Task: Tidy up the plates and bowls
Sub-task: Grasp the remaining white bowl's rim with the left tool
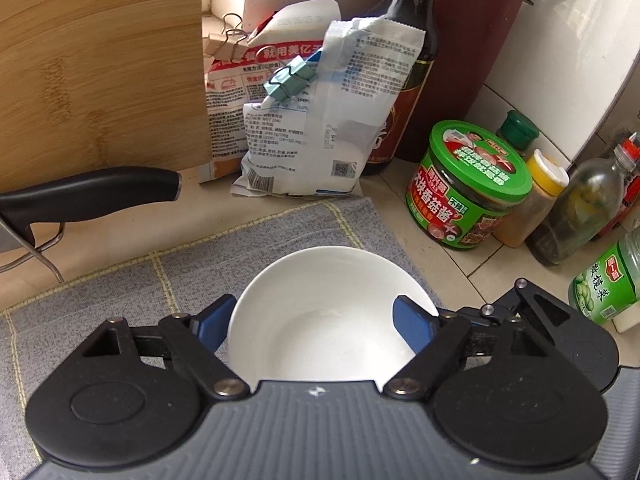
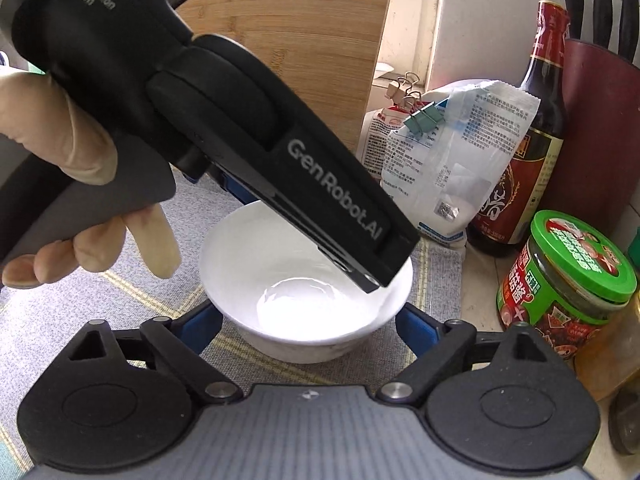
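Note:
One white bowl (image 1: 320,312) (image 2: 296,276) stands upright on a grey checked cloth (image 1: 120,292) (image 2: 132,280). In the left wrist view my left gripper (image 1: 316,322) holds it across: the left blue pad lies against the outer wall and the right blue pad sits at the right rim. The right wrist view shows the left gripper's black body (image 2: 248,160), held by a gloved hand (image 2: 80,168), slanting down over the bowl. My right gripper (image 2: 308,326) flanks the bowl's near lower wall, with both blue pads against its sides.
Behind the bowl stand clipped food bags (image 1: 304,120), a dark sauce bottle (image 1: 408,60) and a red knife block (image 2: 600,128). On the right are a green-lidded jar (image 1: 468,188) (image 2: 568,280) and several bottles. A black-handled knife (image 1: 92,196) and a wooden board (image 1: 100,60) are on the left.

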